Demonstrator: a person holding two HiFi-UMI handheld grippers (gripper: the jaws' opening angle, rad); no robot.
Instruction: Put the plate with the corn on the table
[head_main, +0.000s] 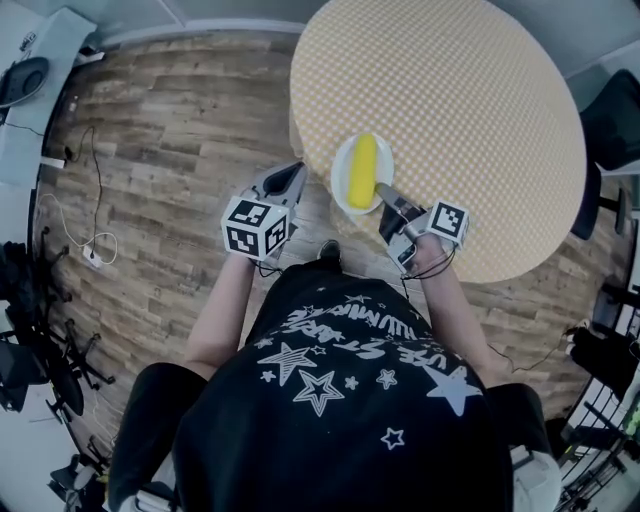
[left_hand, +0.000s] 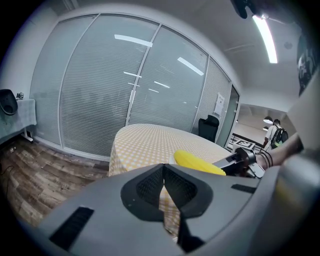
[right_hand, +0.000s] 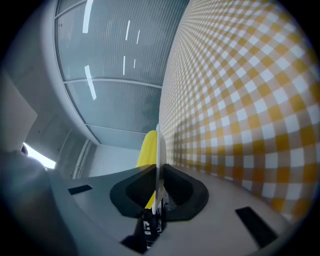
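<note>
While your right gripper (head_main: 385, 192) pinches the near rim of the one white plate (head_main: 340, 182), its fingers (right_hand: 184, 192) narrowed onto that thin edge, the single ear of corn (head_main: 362, 170) lies on the plate just beyond them, at the near edge of the one round checked table (head_main: 460, 110). Your left gripper (head_main: 296, 172) hangs just beside the plate, fingers pressed together on nothing. Only its view shows a dark chair (left_hand: 207, 127) behind the table. Only the head view shows cables (head_main: 80, 240) on the wooden floor (head_main: 170, 150).
</note>
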